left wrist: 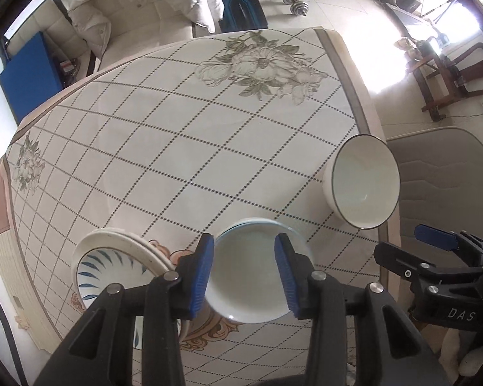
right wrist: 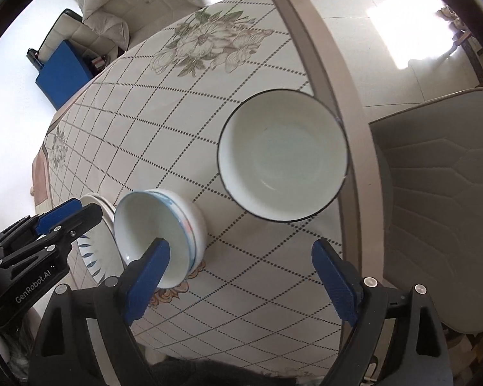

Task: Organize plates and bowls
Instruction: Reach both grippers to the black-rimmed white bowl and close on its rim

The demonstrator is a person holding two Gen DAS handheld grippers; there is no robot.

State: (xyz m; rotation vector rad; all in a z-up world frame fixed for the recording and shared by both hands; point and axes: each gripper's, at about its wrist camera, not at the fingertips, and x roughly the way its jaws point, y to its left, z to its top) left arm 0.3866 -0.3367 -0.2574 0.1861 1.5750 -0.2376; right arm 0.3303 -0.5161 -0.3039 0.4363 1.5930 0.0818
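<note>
Overhead, both grippers (left wrist: 244,276) (right wrist: 241,276) nose-down and slack-jawed above stacked bowls (left wrist: 254,270).

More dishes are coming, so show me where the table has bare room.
Free: the wide checked stretch of tablecloth between the flower print and the dishes. Crowded: the near edge, where the patterned plates, small stacked bowls and big bowl stand.

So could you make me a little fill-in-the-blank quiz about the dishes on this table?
1. The big white bowl near the table's edge has a thin ____ line around its rim.
2. The plate carries a leaf pattern in ____.
3. Both the left gripper and right gripper have their jaws ____, holding nothing.

Missing words: dark; blue; open
</note>
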